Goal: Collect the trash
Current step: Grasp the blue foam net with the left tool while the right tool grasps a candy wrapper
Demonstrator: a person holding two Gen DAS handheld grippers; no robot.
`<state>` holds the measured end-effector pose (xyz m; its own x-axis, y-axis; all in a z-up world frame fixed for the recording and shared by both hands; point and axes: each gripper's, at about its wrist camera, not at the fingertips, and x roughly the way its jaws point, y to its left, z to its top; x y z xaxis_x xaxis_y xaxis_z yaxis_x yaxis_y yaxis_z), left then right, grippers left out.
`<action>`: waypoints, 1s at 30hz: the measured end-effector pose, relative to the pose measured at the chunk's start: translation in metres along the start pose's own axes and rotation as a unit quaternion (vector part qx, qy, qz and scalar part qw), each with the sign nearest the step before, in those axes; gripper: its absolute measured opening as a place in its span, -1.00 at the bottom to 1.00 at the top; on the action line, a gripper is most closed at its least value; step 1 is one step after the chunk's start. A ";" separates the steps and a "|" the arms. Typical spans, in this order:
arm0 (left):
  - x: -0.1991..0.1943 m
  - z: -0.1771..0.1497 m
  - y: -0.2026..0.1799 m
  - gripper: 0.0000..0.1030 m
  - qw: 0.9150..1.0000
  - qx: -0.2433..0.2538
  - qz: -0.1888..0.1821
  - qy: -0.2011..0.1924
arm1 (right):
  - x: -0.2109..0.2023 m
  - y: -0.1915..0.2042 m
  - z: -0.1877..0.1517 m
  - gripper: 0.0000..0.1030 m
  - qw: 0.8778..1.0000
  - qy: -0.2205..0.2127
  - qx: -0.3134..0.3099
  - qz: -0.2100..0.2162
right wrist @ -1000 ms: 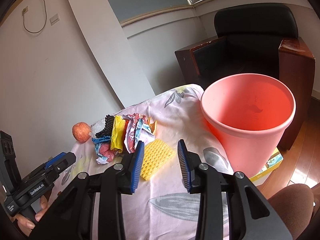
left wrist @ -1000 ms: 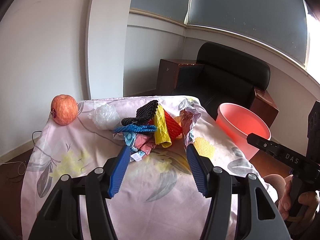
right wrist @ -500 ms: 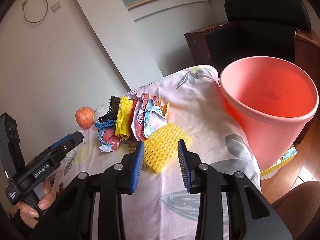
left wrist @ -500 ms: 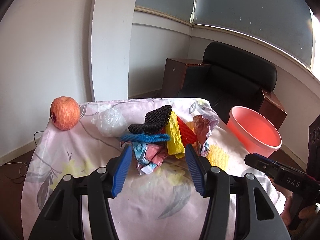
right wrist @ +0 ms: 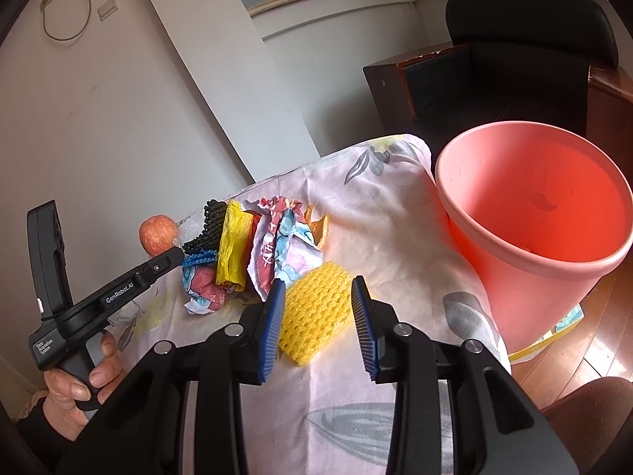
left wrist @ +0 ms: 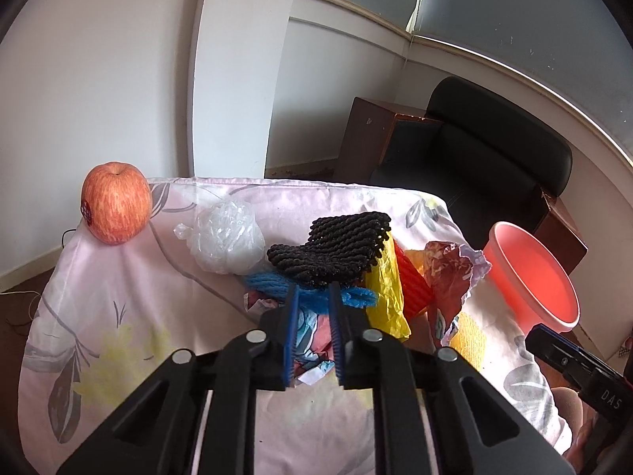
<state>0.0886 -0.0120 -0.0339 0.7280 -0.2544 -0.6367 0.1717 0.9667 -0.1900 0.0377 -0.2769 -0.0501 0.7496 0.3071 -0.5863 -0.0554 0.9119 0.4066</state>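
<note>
A pile of trash lies on the flowered cloth (left wrist: 130,316): a black foam net (left wrist: 332,247), a blue foam net (left wrist: 269,283), a yellow bag (left wrist: 385,293), a red net (left wrist: 411,281) and crumpled wrappers (left wrist: 451,273). My left gripper (left wrist: 313,289) is at the pile's near side. Its jaws are closing, and the blue foam net is pinched between the tips. My right gripper (right wrist: 317,285) is open above the cloth, with the yellow foam net (right wrist: 316,312) lying between and just beyond its fingertips. A pink bucket (right wrist: 526,293) stands at the table's right edge.
An apple (left wrist: 116,202) sits at the far left corner, with a clear plastic bag (left wrist: 227,237) beside it. A black armchair (left wrist: 494,146) and dark wooden furniture (left wrist: 368,134) stand behind the table. A hand (right wrist: 79,380) holds the left gripper's handle.
My left gripper moved forward into the pile and its jaws drew nearly together around the blue net. My right gripper crept forward until the yellow foam net lay between its tips, its jaws unchanged.
</note>
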 end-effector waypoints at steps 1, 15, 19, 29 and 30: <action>0.001 0.000 0.001 -0.89 1.000 0.000 0.000 0.000 | 0.001 0.000 0.001 -0.32 1.000 0.001 0.000 0.000; -0.046 0.008 0.017 -0.96 0.999 -0.015 -0.001 -0.034 | 0.021 0.019 0.029 -0.31 0.999 0.003 -0.007 0.038; -0.058 0.011 0.022 -0.96 0.999 -0.018 -0.001 -0.039 | 0.034 0.031 0.037 -0.31 0.999 0.005 -0.015 0.050; -0.072 0.014 0.025 -0.96 0.999 -0.022 0.000 -0.041 | 0.059 0.033 0.042 -0.33 0.999 0.016 -0.017 0.035; -0.072 0.015 0.025 -0.96 0.999 -0.023 0.000 -0.040 | 0.059 0.033 0.042 -0.57 0.999 0.017 -0.021 0.036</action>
<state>0.0501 0.0304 0.0183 0.7791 -0.2495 -0.5750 0.1427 0.9639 -0.2249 0.1075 -0.2401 -0.0414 0.7204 0.3797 -0.5803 -0.1354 0.8977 0.4193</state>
